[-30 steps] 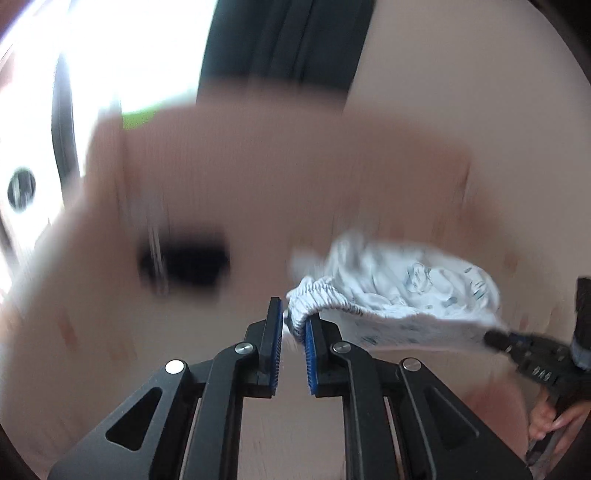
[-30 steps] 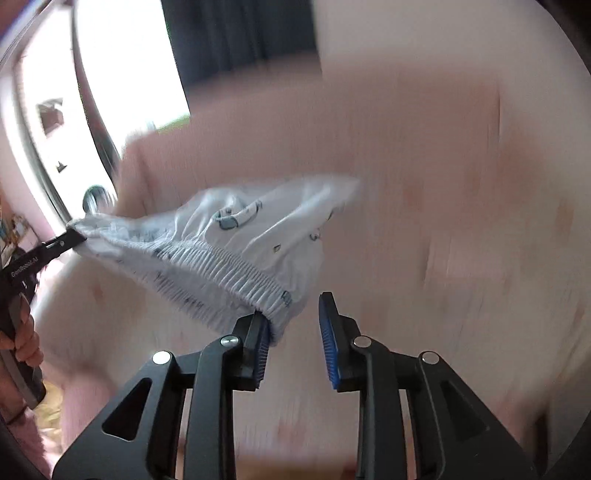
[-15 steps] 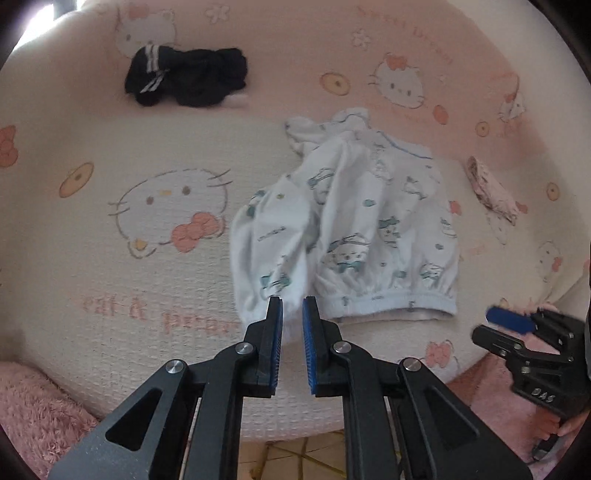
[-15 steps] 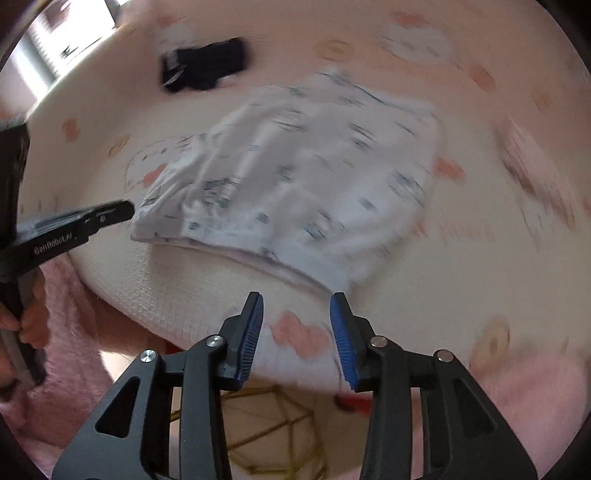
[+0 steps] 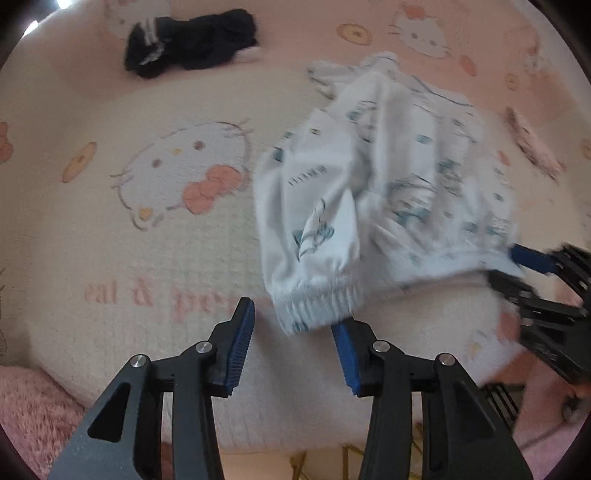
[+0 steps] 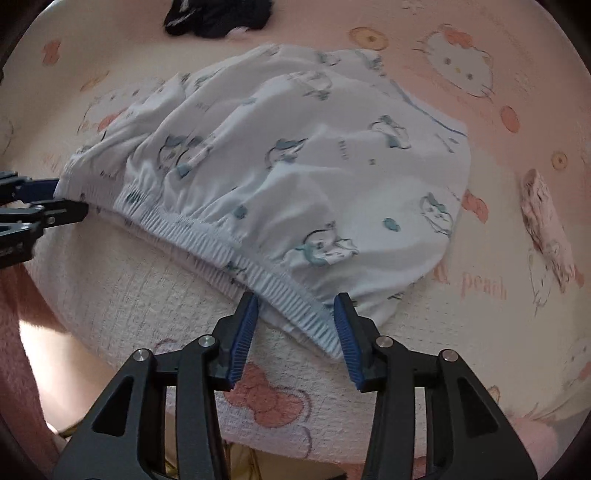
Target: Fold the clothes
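A white garment point(image 5: 388, 192) with blue cartoon prints lies spread on the cat-print blanket point(image 5: 147, 258). In the left wrist view my left gripper point(image 5: 293, 323) is open, and an elastic cuff of the garment point(image 5: 317, 306) rests just ahead of its right finger. In the right wrist view the garment point(image 6: 295, 166) fills the middle, and its gathered hem point(image 6: 295, 295) runs between the spread fingers of my open right gripper point(image 6: 295, 306). Each gripper shows in the other's view at the garment's far hem corner: the right gripper point(image 5: 535, 266) and the left gripper point(image 6: 40, 206).
A crumpled black garment point(image 5: 192, 40) point(image 6: 218, 14) lies at the far side of the blanket. A small pink cloth point(image 5: 532, 144) point(image 6: 546, 218) lies to the right. The blanket's near edge drops off just under the grippers, with pink fluffy fabric point(image 5: 29, 413) at lower left.
One second ago both grippers held the garment stretched in the air. It now lies on the blanket, and both grippers have opened wide and let go of the hem.
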